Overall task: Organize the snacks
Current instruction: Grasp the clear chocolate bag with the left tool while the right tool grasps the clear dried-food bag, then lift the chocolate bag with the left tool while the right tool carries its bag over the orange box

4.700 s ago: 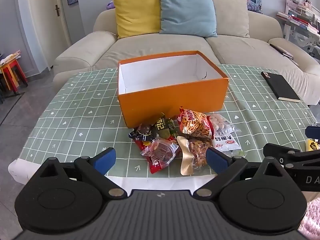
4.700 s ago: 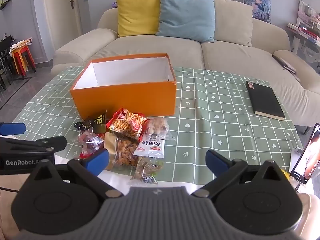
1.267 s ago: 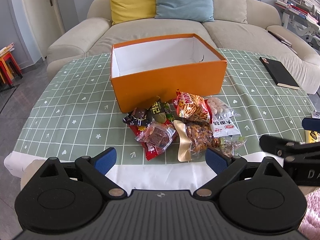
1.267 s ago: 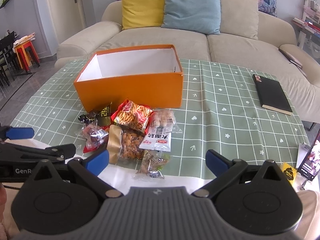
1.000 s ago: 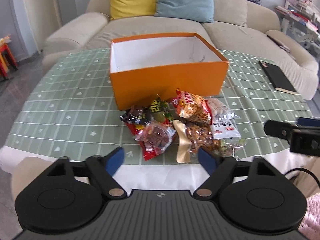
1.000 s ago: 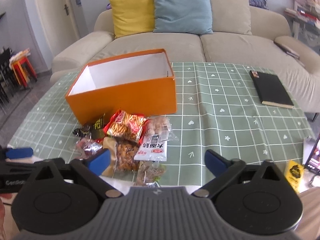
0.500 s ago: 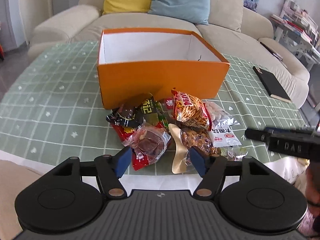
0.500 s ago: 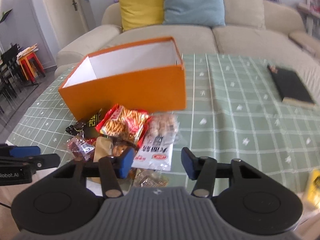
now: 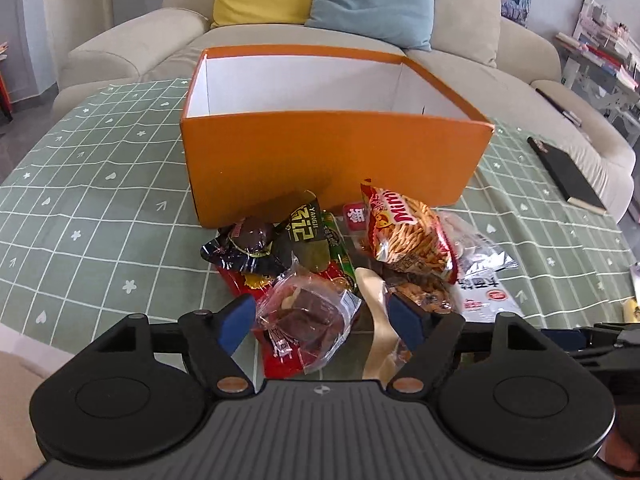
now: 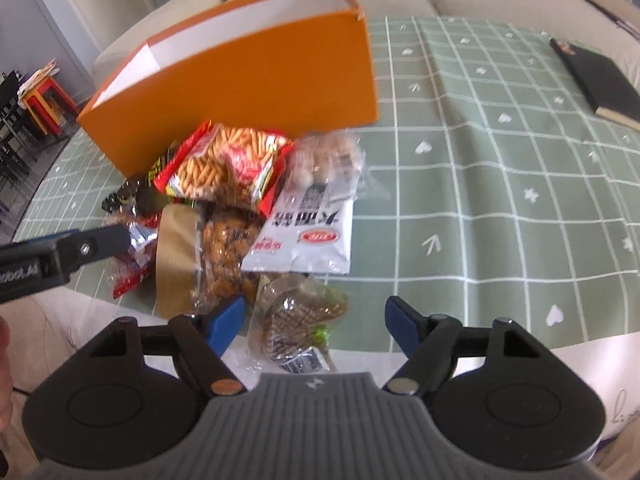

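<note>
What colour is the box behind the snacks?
Orange outside, white inside; the box shows best in the left wrist view.

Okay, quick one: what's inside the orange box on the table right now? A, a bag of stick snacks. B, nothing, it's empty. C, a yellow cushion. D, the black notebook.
B: the orange box shows only bare white inner walls in the left wrist view, while the snack packets lie on the tablecloth in front of it.

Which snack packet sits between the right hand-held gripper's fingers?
The clear packet of brown waffle-like biscuits at the table's near edge; the other packets lie farther back.
</note>
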`<state>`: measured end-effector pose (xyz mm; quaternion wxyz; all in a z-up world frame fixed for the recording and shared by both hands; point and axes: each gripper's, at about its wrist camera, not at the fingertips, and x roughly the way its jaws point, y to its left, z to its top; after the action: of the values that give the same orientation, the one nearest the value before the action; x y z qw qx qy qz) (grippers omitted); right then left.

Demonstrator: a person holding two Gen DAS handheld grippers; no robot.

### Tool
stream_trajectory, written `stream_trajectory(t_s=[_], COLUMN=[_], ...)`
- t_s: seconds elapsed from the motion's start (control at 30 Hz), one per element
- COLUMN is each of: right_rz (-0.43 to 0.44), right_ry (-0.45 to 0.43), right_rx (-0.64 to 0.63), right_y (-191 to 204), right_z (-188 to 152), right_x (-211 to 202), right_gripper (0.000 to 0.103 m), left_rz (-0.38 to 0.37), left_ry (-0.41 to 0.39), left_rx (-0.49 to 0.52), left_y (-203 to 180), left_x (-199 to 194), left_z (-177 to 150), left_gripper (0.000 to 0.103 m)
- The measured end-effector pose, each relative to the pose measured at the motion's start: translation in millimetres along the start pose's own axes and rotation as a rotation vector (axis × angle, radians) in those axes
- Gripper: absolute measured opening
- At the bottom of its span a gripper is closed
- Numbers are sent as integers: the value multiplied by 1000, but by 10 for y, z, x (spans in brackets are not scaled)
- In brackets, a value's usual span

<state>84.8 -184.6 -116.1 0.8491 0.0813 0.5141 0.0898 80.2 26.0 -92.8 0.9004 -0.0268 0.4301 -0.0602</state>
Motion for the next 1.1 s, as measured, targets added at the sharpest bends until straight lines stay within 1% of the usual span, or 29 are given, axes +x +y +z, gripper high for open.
stream_trajectory(t_s=[0.1,0.2,0.27,0.33,0.4,0.47,0.57,0.6,0.63,0.73,0.87,0.97,1.1], right_rz=[10,28,43,51,49,49,51,50,50,45,39,49,62], right_ry=[19,30,31,34,36,36,35,35,35,37,37,34,30], right_rx=[2,-1,-10,-22,-32,-35,-38,-40,-40,-44,-42,-37,-34], right_y=[-24,-40,-20,15,42,43,54,49,47,53,57,57,60], right_z=[-19,-35,-41,-45,-48,-52,-56,-49,-48,-37,-39,-38,-40], right_x=[56,67,63,74,90,90,76,87,88,97,52,-14,-120], right_gripper=[73,66,57,52,51,50,48,48,47,46,44,43,42], left_rz=[13,18,18,24,31,44,55,59,59,58,94,81,89], left_ry=[9,17,23,42,56,58,48,44,40,28,-3,-37,-74], left_rx=[7,0,-3,-9,-12,-12,-15,-20,-24,-32,9,12,30], left_y=[2,13,25,42,52,63,84,92,104,127,85,65,4], left_x=[69,118,143,184,223,237,232,223,213,182,116,6,-145], left_z=[-7,-17,-25,-32,-39,-48,-46,-44,-40,-34,-23,-8,12], left_gripper=[88,88,85,83,82,78,65,57,53,49,48,48,48])
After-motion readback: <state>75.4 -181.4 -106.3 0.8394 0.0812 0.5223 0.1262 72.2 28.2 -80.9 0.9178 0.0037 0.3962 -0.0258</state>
